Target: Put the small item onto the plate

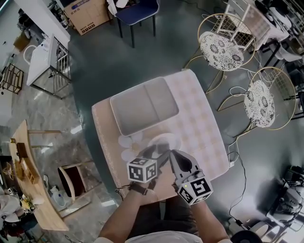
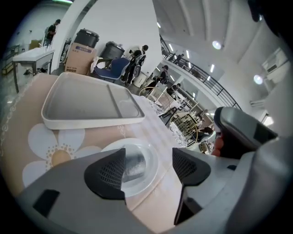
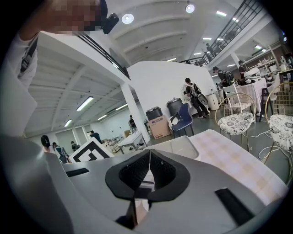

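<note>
On the checked tablecloth, a clear round plate (image 1: 164, 141) (image 2: 120, 150) sits just in front of a grey two-part tray (image 1: 142, 105) (image 2: 87, 103). A small greyish item (image 2: 135, 163) lies on the plate. My left gripper (image 1: 159, 153) (image 2: 149, 168) hovers over the plate's near edge with its jaws wide apart and its pads off the item. My right gripper (image 1: 176, 160) (image 3: 149, 157) hangs beside it to the right, its jaws shut tip to tip with nothing between them. In the head view the item is hidden among the gripper tips.
The small table (image 1: 204, 123) ends close behind the tray and to the right. Two gold wire chairs (image 1: 221, 47) (image 1: 260, 102) stand at the right and a blue chair (image 1: 137, 12) at the back. A wooden bench (image 1: 28, 180) stands at the left.
</note>
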